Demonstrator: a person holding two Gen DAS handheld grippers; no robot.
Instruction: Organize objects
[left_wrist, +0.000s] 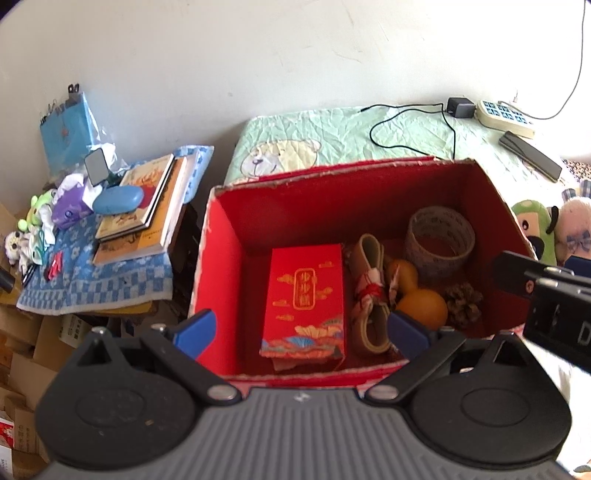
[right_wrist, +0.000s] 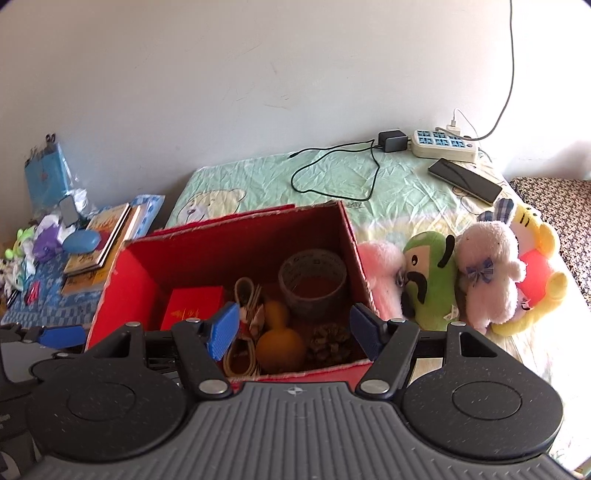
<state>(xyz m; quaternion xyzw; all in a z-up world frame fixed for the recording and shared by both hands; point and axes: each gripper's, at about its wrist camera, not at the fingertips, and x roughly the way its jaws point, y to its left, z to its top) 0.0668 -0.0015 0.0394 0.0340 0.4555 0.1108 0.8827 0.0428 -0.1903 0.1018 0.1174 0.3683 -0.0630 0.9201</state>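
Note:
An open red cardboard box (left_wrist: 218, 258) (right_wrist: 354, 236) stands on the bed. Inside lie a red packet (left_wrist: 306, 299) (right_wrist: 192, 302), a coiled beige strap (left_wrist: 369, 295) (right_wrist: 242, 354), an orange gourd (left_wrist: 421, 306) (right_wrist: 279, 343), a tape roll (left_wrist: 439, 240) (right_wrist: 312, 280) and a pine cone (left_wrist: 461, 304) (right_wrist: 330, 341). My left gripper (left_wrist: 301, 332) hovers open over the box's near edge, nothing between its fingers. My right gripper (right_wrist: 295, 328) hangs open above the gourd and pine cone, also empty. Part of the right gripper's body (left_wrist: 546, 295) shows at the right of the left wrist view.
Several plush toys (right_wrist: 476, 280) (left_wrist: 535, 229) sit right of the box. A power strip (right_wrist: 443, 144) (left_wrist: 506, 118), charger with cable (right_wrist: 393, 141) and phone (right_wrist: 465, 181) (left_wrist: 530, 155) lie at the bed's far side. Left, a side table (left_wrist: 110, 288) holds books (left_wrist: 144, 214), a blue case (left_wrist: 118, 199) and small clutter.

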